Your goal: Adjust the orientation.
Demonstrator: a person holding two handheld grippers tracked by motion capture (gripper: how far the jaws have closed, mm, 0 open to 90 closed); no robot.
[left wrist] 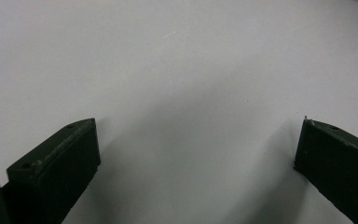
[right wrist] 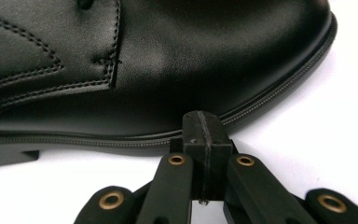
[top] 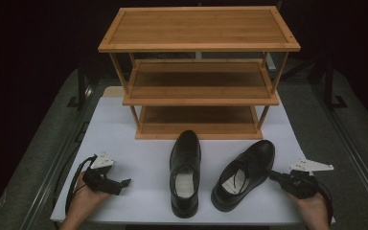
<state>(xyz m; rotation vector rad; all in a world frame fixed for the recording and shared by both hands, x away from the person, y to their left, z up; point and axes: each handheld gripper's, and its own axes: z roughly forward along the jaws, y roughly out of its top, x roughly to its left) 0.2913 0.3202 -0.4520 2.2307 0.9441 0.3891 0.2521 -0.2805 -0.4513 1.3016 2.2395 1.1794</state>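
On the white counter (top: 139,143), both black dress shoes are sitting unshelved; right claw (right wrist: 204,128), pressed together empty, is nudging the right shoe (top: 244,173); left claw (left wrist: 196,154) is resting wide, bamboo rack (top: 199,48) is standing bare.

The left gripper (left wrist: 196,158) looks down along its two black jaws, which stand wide apart at the bottom corners of the view with nothing between them. The one at lower left shows a flat, slightly scuffed pad face; the one at lower right is cut off by the edge. Beyond them lies the bare white surface of the table (left wrist: 177,60), with soft shadows beside each jaw and a faint pale scratch near the top.
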